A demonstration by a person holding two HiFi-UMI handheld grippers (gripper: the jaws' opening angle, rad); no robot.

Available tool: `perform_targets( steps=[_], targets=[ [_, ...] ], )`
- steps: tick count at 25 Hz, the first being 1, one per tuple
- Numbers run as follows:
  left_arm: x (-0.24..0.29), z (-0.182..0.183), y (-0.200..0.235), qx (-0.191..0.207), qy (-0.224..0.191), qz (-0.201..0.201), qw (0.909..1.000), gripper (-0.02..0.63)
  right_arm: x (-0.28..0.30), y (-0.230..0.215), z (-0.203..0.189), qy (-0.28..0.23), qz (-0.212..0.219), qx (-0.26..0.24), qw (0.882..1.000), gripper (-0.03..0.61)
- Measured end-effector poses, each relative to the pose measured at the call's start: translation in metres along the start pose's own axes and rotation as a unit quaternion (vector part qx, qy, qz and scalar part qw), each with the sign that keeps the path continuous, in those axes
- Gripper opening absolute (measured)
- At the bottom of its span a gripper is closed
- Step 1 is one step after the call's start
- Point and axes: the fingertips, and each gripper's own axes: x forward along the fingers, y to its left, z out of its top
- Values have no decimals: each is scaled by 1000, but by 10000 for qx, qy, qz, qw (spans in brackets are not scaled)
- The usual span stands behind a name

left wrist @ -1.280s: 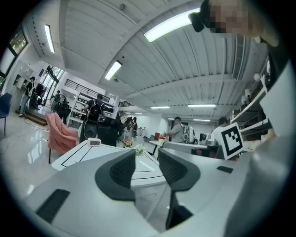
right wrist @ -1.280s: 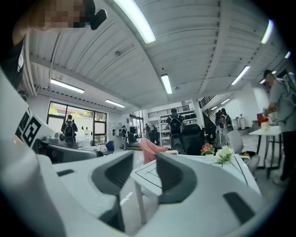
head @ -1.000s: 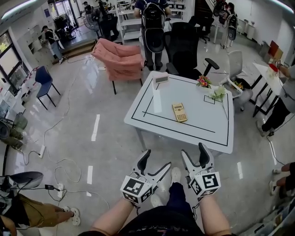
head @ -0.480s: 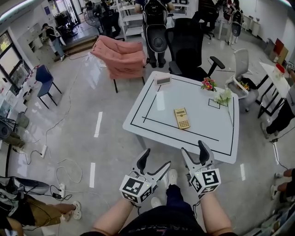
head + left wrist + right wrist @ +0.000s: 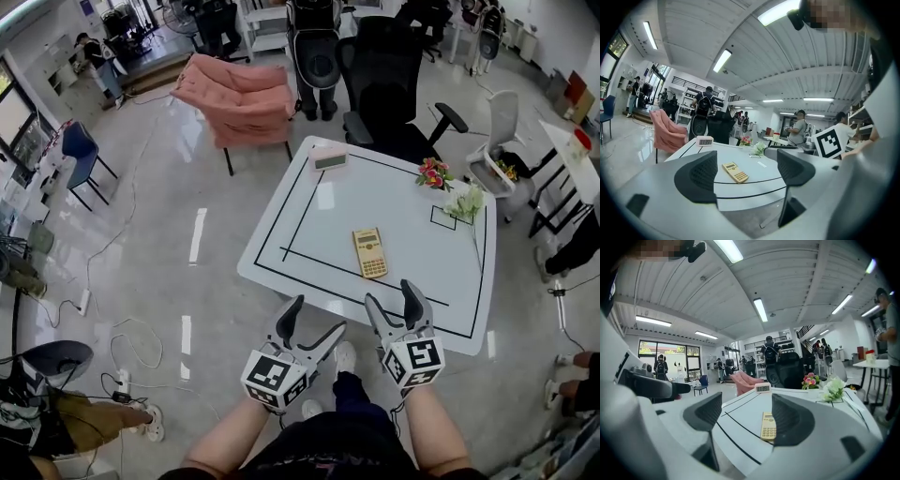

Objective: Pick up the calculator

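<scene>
A tan calculator (image 5: 368, 252) lies flat near the middle of the white table (image 5: 281, 234), inside its black taped outline. It also shows in the left gripper view as the calculator (image 5: 735, 172), and in the right gripper view as the calculator (image 5: 768, 425). My left gripper (image 5: 307, 324) and right gripper (image 5: 392, 302) hang side by side short of the table's near edge, both open and empty. Each points toward the table.
On the table's far side stand a small pink clock (image 5: 329, 158), a bunch of red flowers (image 5: 433, 173) and white flowers (image 5: 466, 203). A black office chair (image 5: 389, 84) and a pink armchair (image 5: 242, 99) stand behind the table. Cables (image 5: 127, 342) trail across the floor at left.
The table has drawn closer to both grippers, which now reach its near edge in the head view. Their jaws have kept the same width.
</scene>
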Motion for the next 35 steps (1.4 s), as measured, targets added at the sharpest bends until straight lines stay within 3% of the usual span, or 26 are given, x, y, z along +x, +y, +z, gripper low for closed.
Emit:
perform_targets(
  steps=[14,35],
  targets=[
    [71,6,46,-176,238,151,9994,385,84,-48,-38,801,97,179,9966,355],
    [126,7,73,-432,433,664,9959,385,146,-83,-113,2065,432,400,9767,368]
  ],
)
